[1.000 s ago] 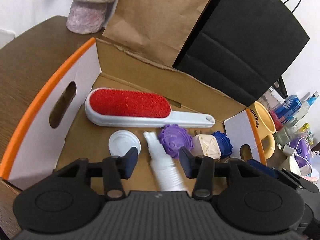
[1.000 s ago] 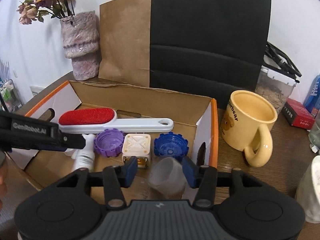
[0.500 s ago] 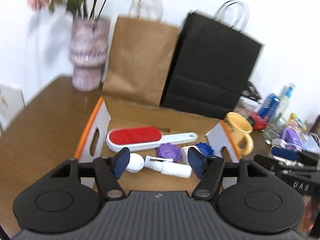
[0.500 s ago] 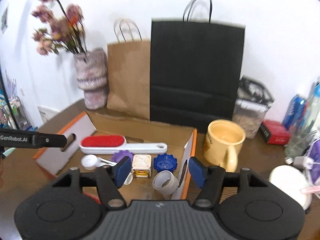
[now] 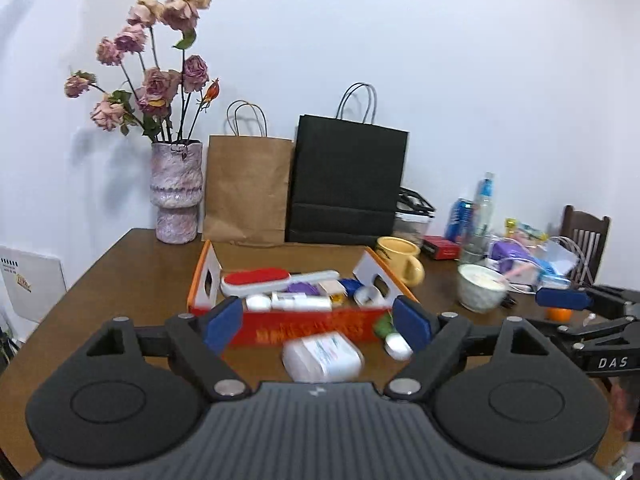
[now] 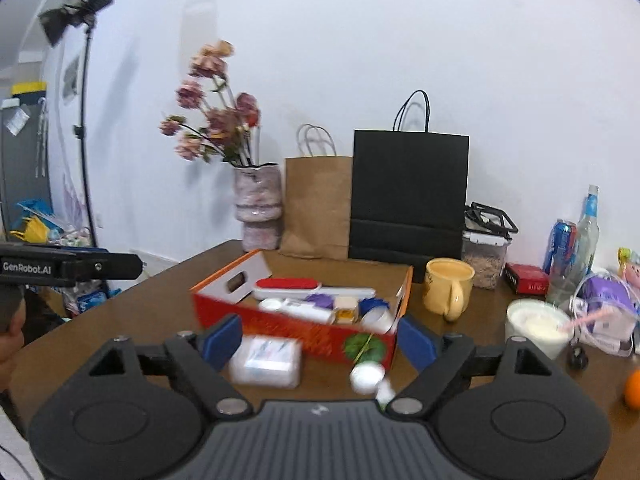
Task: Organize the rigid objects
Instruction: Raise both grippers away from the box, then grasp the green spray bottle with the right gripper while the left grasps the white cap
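Light stand (image 6: pixel 82 92) only in right-wrist view

I am working in a lived-in home room, at a dark brown wooden dining table (image 5: pixel 120 276) against a white wall. At eleven o'clock stands a mottled pink ceramic vase of dried roses (image 5: pixel 176 192), at twelve brown and black paper shopping bags (image 5: pixel 348 184), at two a dark wooden chair (image 5: pixel 584 240).
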A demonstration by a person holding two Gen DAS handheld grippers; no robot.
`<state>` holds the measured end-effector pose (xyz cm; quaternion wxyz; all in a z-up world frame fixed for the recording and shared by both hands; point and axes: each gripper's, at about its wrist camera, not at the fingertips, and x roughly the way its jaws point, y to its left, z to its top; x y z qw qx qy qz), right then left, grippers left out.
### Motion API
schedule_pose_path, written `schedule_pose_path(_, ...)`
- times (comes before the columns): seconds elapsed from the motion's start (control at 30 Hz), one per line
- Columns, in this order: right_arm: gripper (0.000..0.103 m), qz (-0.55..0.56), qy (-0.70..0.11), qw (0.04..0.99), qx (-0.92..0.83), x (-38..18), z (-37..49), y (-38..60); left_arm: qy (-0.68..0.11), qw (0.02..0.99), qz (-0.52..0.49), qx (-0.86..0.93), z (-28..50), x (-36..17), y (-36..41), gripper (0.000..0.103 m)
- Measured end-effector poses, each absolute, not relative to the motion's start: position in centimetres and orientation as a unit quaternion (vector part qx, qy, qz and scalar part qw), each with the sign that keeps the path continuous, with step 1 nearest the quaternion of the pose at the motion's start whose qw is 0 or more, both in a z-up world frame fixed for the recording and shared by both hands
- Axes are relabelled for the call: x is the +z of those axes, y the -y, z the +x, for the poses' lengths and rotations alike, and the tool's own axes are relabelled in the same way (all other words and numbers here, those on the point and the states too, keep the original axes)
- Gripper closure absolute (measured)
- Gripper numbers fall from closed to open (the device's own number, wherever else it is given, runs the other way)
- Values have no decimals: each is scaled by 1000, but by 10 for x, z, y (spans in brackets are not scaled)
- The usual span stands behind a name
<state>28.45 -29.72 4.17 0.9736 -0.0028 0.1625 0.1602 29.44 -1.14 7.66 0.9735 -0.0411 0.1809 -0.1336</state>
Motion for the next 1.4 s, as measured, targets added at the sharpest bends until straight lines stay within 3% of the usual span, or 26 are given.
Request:
schedule_pose_path(0.33,15,54,-146,980,122,-21,159,290,-188,973,-61,-120,169,18,5,14)
schedule_pose_path(0.7,15,34,-147,984,97,-33,134,296,-193,971,-59,-127,151,13,14,14)
schedule_pose_path(1.17,18,12,-198,975,101,-45,243,322,-206,966,-19,-154,231,8,67,15)
schedule_pose_path(1.4,34,-24,-257,958,122,-56,350,320,-214,959,10,-184,312,1,110,15)
